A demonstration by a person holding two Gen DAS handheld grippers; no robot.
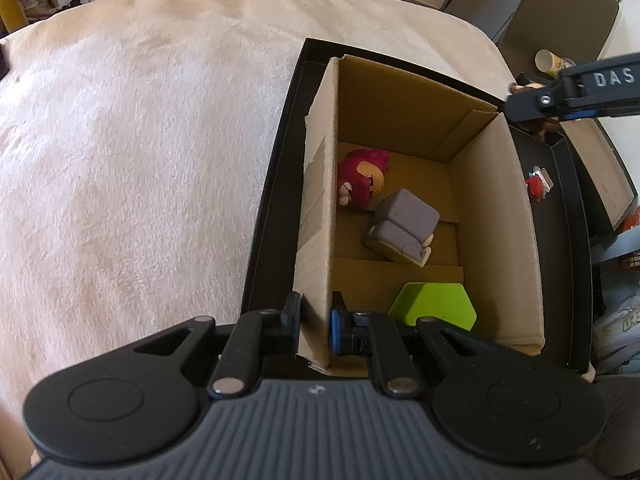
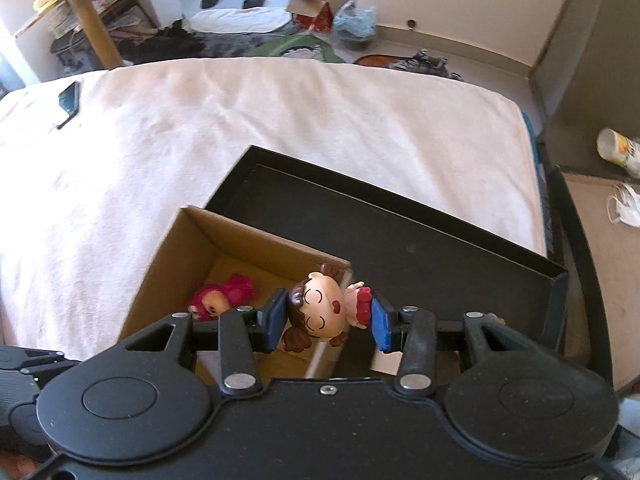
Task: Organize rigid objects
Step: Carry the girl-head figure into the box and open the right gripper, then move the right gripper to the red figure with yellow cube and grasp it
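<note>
A brown cardboard box (image 1: 496, 216) stands inside a black tray (image 1: 272, 184) on the bed. In it lie a pink figurine (image 1: 362, 180), a grey blocky toy (image 1: 404, 226) and a green box (image 1: 434, 306). My left gripper (image 1: 316, 320) is shut on the box's left wall (image 1: 318, 216) near its front corner. My right gripper (image 2: 328, 320) is shut on a small doll figurine (image 2: 320, 312) with brown hair and a red skirt, held above the box's right rim (image 2: 276, 244). The pink figurine (image 2: 222, 296) shows below it. The right gripper's body (image 1: 576, 92) shows at the right in the left wrist view.
The black tray (image 2: 400, 240) extends to the right of the box, with a small red toy (image 1: 536, 186) in it. A cream blanket (image 1: 140, 140) covers the bed. A phone (image 2: 70, 102) lies at the bed's far left. A paper cup (image 2: 618, 152) lies on the right side table.
</note>
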